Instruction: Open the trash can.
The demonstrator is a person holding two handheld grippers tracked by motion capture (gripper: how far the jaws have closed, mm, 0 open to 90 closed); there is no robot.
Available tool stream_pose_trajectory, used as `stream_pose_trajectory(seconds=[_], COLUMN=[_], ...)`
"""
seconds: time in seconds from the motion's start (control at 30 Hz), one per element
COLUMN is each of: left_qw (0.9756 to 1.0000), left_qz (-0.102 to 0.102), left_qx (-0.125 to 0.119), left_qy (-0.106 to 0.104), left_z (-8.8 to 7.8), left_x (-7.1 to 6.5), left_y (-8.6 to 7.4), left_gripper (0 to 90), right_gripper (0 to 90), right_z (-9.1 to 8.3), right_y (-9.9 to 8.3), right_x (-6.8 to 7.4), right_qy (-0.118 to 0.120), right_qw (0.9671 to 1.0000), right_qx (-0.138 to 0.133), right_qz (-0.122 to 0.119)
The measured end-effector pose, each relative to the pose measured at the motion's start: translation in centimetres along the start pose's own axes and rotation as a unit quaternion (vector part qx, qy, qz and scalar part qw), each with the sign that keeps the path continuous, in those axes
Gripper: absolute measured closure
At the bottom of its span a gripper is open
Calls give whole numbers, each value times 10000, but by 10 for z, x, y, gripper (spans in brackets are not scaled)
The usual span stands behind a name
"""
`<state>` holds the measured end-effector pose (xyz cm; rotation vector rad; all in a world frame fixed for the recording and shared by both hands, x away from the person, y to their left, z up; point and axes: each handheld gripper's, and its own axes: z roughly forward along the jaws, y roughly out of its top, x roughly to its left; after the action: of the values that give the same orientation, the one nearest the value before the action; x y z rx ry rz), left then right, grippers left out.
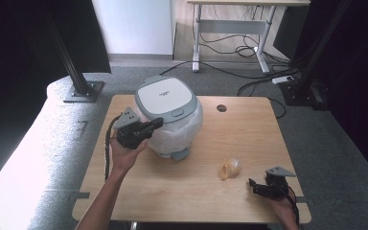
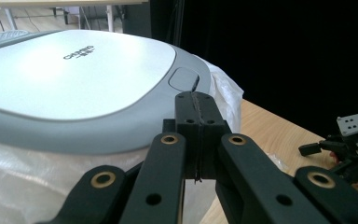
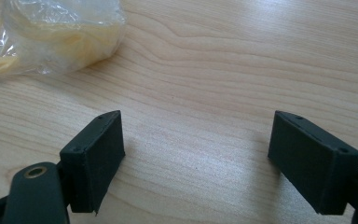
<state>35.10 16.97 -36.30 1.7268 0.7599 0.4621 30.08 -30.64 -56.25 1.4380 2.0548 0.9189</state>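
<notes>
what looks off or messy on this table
The clear liner bag bulges unevenly from under the bin's grey lid, bunched at the front rather than tucked in. A crumpled yellowish plastic wad lies loose on the table. Nothing looks spilled or broken.

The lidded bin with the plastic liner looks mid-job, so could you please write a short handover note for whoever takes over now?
Left gripper: shut, nothing between its jaws, held at the lid's front edge near the push button.
Right gripper: open and empty, low over the table at its near right corner.
Bin: far left of centre, lid closed, white liner bag bulging out under the lid.
Crumpled yellowish plastic bag: loose on the table, left of the right gripper.
Done: liner fitted.
Probably left: open the lid, bin the crumpled bag.
</notes>
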Motion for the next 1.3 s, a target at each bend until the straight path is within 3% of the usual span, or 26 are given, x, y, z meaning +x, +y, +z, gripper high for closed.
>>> stream_pose_trajectory(seconds=[0.63,1.3], left_qw=[9999,9997], left_qz=[-10,-9], left_qx=[124,205], left_qy=[-100,-107], left_z=[33,52], left_x=[-3,-2], left_y=[16,31], left_gripper=[900,900], right_gripper=[177,177], right_z=[0,0], right_y=[0,0], right_x=[0,0], right_qy=[2,0], right_qw=[10000,10000], right_qx=[0,-2], right_qz=[2,-1])
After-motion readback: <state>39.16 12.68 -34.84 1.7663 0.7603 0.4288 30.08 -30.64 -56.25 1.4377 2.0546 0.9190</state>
